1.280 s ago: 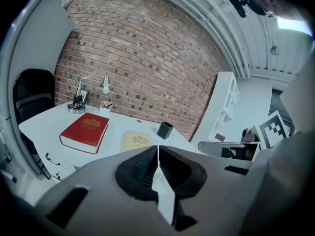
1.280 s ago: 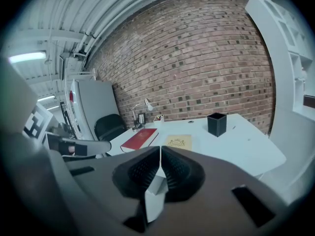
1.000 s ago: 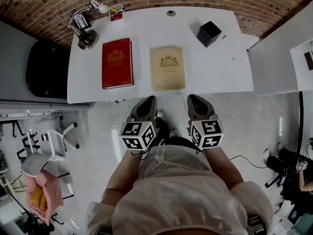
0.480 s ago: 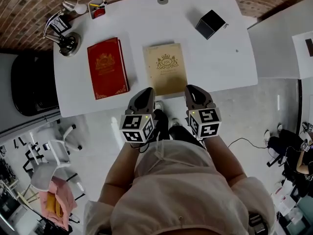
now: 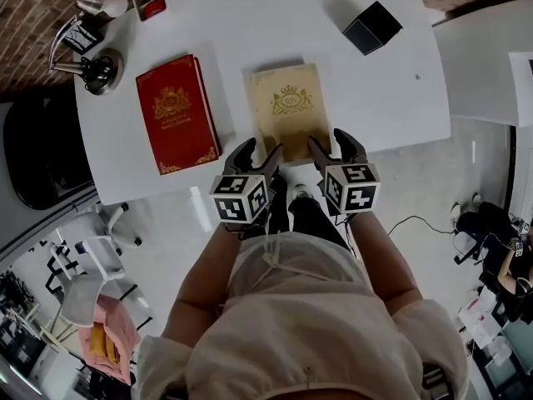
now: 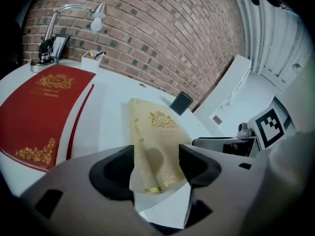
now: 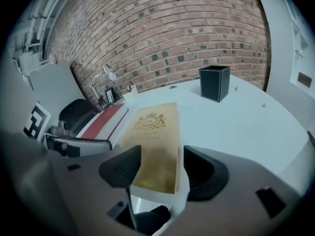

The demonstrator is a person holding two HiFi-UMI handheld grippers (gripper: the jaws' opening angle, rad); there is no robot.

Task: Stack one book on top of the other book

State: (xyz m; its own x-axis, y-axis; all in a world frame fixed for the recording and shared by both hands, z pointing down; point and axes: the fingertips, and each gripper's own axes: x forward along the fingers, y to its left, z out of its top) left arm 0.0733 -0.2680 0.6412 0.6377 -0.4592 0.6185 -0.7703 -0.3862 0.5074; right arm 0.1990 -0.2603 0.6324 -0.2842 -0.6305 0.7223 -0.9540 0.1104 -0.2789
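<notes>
The left gripper (image 5: 261, 155) and right gripper (image 5: 331, 144) have just been opening their jaws, which stand spread and empty. The near edge of the tan book (image 5: 289, 111) sits between each pair of pads, untouched. For a clean pick, both should probably bite the edge at equal depth, close together, and lift level toward the red book (image 5: 171, 113), off to the left gripper's left.

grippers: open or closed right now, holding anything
Left gripper: open, just opened; tan book edge between the fingers, ungripped.
Right gripper: open, just opened; tan book edge between the fingers, ungripped.
</notes>
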